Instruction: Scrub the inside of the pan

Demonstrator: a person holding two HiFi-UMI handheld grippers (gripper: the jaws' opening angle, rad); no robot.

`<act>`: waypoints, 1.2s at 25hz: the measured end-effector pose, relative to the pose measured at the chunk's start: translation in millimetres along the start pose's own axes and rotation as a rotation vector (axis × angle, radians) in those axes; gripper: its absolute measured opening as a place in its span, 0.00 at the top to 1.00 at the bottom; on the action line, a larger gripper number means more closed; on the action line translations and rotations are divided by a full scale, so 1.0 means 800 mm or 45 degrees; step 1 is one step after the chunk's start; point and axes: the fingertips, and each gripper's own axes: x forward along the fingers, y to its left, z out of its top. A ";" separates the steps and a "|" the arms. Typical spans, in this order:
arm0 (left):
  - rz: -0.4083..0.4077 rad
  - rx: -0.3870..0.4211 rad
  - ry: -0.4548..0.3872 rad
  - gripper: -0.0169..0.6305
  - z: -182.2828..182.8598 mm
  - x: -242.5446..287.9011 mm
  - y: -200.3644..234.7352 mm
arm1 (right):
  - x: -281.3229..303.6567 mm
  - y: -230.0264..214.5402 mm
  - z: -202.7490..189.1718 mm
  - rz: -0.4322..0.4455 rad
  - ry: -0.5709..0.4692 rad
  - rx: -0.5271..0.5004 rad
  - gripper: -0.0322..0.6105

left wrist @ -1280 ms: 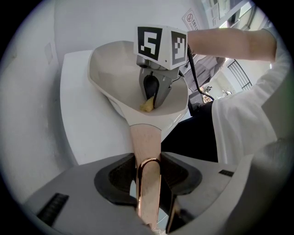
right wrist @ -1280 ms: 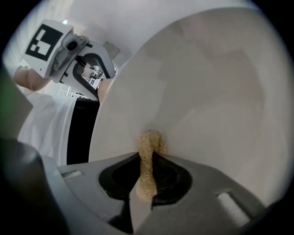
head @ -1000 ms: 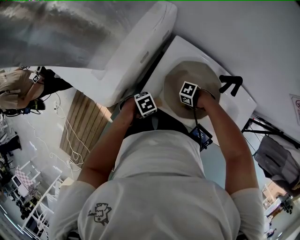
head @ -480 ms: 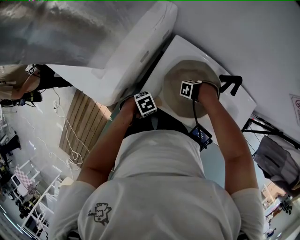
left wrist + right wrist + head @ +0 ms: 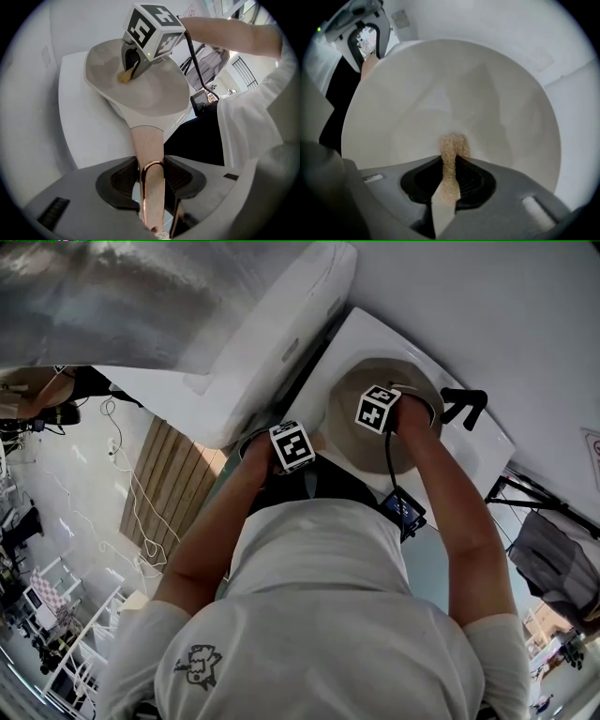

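A pale beige pan [image 5: 353, 397] sits on a white counter [image 5: 476, 454]; its inside [image 5: 440, 103] looks smooth and bare. My left gripper [image 5: 152, 177] is shut on the pan's copper-coloured handle [image 5: 146, 140] at the near side. In the left gripper view my right gripper [image 5: 132, 61] reaches down into the bowl. My right gripper [image 5: 449, 174] is shut on a thin tan scouring pad [image 5: 452, 151], whose tip presses on the pan's floor. The head view shows both marker cubes, the left [image 5: 292, 447] and the right [image 5: 377, 409], but hides the jaws.
A black forked object [image 5: 462, 405] lies on the counter just right of the pan. A big white sloped housing [image 5: 272, 343] rises at the left. A small black device [image 5: 401, 512] hangs on a cable from the right gripper. A wall stands close behind the counter.
My right gripper has slid with the pad toward the pan's far side. The left gripper has kept its hold on the handle without moving.
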 end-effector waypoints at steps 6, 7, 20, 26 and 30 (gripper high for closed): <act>0.008 0.008 -0.004 0.71 0.001 0.002 0.003 | -0.015 0.054 0.058 0.233 -0.306 0.117 0.84; 0.007 0.006 -0.002 0.71 0.000 0.002 0.003 | -0.017 0.063 0.063 0.282 -0.331 0.141 0.84; -0.002 -0.002 -0.018 0.71 0.002 0.003 0.002 | -0.007 0.162 0.008 0.773 -0.056 0.210 0.85; -0.006 0.002 -0.001 0.71 0.001 0.001 0.000 | -0.002 0.159 -0.064 0.754 0.267 0.139 0.85; -0.010 -0.003 -0.013 0.71 0.000 0.002 0.002 | -0.008 0.118 -0.106 0.570 0.485 0.059 0.84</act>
